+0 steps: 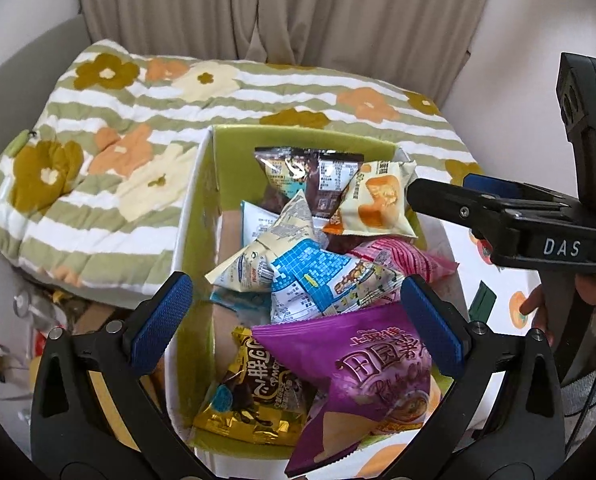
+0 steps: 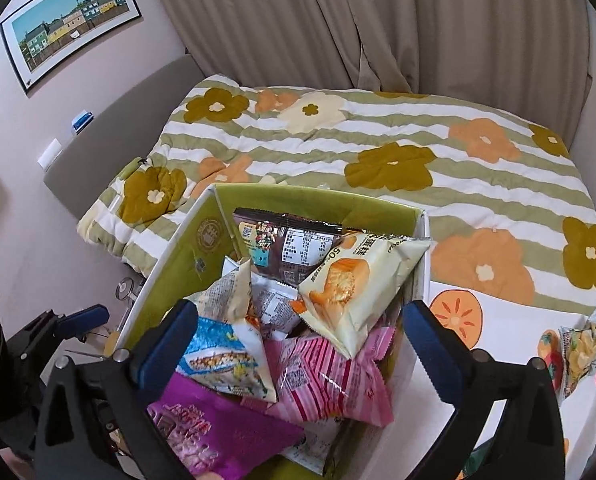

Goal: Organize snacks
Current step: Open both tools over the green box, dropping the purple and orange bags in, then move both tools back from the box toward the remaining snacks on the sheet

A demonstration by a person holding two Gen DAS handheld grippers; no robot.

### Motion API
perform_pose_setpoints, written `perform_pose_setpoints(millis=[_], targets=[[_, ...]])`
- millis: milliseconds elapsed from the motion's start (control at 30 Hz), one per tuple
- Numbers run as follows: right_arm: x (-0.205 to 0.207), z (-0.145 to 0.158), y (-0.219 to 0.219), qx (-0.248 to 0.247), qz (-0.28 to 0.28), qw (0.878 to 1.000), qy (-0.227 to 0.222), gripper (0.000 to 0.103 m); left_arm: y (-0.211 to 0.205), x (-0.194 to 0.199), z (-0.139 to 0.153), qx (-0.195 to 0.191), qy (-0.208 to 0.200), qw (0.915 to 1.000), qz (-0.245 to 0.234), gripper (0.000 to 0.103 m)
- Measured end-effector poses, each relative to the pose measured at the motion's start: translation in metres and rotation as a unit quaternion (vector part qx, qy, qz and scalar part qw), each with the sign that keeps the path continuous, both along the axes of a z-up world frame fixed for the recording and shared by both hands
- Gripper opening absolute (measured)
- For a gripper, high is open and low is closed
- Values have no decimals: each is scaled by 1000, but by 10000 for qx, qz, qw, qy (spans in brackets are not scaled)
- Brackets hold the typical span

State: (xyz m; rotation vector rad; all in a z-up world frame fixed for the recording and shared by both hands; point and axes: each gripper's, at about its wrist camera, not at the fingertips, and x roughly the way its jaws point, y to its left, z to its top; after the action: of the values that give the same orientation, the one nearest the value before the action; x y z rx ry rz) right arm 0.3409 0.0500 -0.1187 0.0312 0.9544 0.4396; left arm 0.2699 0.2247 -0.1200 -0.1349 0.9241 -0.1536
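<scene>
Both claws hung spread and empty over the green-lined box (image 1: 202,216): left gripper (image 1: 296,320) above the glossy purple pouch (image 1: 361,364), right gripper (image 2: 298,344) above the pink striped packet (image 2: 329,376). Crinkly foil and plastic snacks were heaped inside, so most sorting looked done. Farthest right, one clear packet (image 2: 583,350) lay outside on the tablecloth (image 2: 509,320).

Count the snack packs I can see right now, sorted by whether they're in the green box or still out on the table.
In the green box: 8, including the purple bag and the gold pack
On the table: 1, a clear pack
Total: 9
</scene>
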Motion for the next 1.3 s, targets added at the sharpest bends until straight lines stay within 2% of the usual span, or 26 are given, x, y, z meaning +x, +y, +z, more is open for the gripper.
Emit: perform_pose_setpoints(millis=[167,467,667,900,1067,1300], targets=[[-11,12,2,1,-7,9999,-134,102,-2,-8,11,65,-136,9999,-62,103],[-33,33,-4,-1,-262,9992,-312,102,-8,-15,20,63,-130,9995,-283,103],[-53,43,-24,-62,-452,9980,-430,102,-31,-22,31,150,-235,9986,-452,103],[-77,50,-81,3,-690,9956,-641,102,-102,-34,38,397,-404,9949,-835,103],[-94,57,-150,-92,-911,9922,-850,102,-171,-41,34,347,-332,9931,-1073,103],[-103,58,-241,-351,-1090,9891,-925,102,-268,-42,16,356,-173,9905,-1315,103]])
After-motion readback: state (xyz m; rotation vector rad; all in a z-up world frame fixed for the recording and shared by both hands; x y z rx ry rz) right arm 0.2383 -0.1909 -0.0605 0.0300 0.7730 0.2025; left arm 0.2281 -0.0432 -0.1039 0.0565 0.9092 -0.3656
